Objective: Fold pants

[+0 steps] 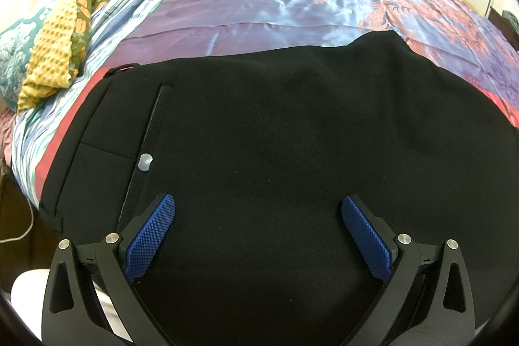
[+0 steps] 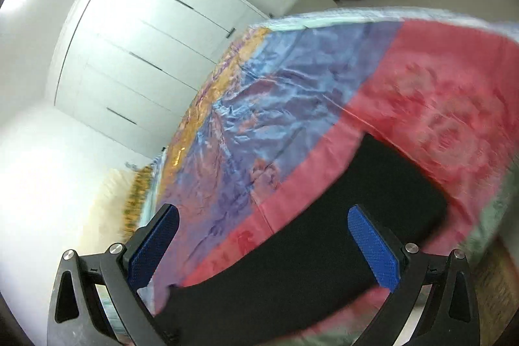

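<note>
Left hand-held gripper [image 1: 258, 209] spread, empty, over black pants [image 1: 275, 135] | pants lying flat on bed [image 1: 227, 8] ahead | right hand-held gripper [image 2: 263, 221] spread, empty | waistband edge should be pinched squarely.

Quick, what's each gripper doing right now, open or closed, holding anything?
Left gripper: open, holding nothing, above the black pants.
Right gripper: open, holding nothing, above the bed cover and pants.
</note>
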`<state>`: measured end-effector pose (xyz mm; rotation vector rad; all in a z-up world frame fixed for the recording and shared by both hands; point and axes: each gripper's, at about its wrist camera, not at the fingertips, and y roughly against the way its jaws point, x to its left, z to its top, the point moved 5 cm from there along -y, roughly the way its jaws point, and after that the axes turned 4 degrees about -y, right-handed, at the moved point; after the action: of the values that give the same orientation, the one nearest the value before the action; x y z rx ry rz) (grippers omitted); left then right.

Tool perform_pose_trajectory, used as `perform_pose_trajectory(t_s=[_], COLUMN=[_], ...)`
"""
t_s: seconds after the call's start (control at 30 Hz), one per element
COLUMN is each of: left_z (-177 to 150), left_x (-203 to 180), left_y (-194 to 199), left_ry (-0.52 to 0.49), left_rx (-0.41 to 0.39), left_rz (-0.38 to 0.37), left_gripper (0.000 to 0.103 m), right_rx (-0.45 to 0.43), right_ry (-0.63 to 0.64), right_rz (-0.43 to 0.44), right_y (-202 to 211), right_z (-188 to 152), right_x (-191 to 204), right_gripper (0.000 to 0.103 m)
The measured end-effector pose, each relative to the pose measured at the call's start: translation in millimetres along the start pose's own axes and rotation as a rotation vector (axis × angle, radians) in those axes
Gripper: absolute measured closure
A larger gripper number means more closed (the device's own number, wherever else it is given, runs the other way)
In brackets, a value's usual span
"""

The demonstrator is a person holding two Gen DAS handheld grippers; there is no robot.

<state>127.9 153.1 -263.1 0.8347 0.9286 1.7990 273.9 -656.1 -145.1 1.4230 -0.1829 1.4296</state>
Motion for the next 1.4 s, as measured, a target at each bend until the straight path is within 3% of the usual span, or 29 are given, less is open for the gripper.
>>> perform_pose_trajectory(t_s=[0.17,0.3,0.43,0.63,0.87,0.97,1.0,1.1,1.2,1.27,1.33,1.4], left_z=[0,-1,-2,-2,-2,-2,-2,-1,-1,-2,-2,-2], left_x=[0,0,0,0,0,0,0,0,0,0,-1,-1], left_y=[0,0,0,0,0,0,1,1,1,1,1,1], left_ry=[0.002,0.000,-0.002,-0.002,-0.002,-0.002,-0.001,0.000,0.000,0.000,0.001,0.001], left_rx=[-0.002,-0.008,-0.012,-0.015,-0.015,-0.017,-0.017,-0.019,-0.021,-0.022,-0.024,-0.024], left_rz=[0.005,0.005,0.003,0.005,0.005,0.008,0.010,0.012,0.013,0.013,0.013,0.016], left_gripper=[0.001,0.001,0.001,0.001,0.001,0.001,0.001,0.001,0.001,0.001,0.001,0.001], right_rx=[0.098,0.163,0.173,0.126,0.206,0.219,0.221,0.223,0.291,0.298,0.273,0.258], right_ry=[-0.172,-0.220,-0.185,-0.091,-0.046,-0.067,-0.095,-0.083,-0.068,-0.080,-0.159,-0.178], right_rz=[0.030,0.003,-0.022,0.048,0.059,0.110,0.173,0.247,0.071,-0.021,-0.033,-0.020], right_y=[0,-23,-41,-50,-62,-57,-58,-58,-79,-84,-82,-79], right_z=[0,-12,-10,10,9,8,11,15,9,10,13,11], right_x=[-56,-78,-84,-79,-88,-89,-84,-74,-86,-97,-111,-114], right_gripper=[0.000,0.000,0.000,0.000,0.004,0.004,0.004,0.010,0.024,0.056,0.074,0.079])
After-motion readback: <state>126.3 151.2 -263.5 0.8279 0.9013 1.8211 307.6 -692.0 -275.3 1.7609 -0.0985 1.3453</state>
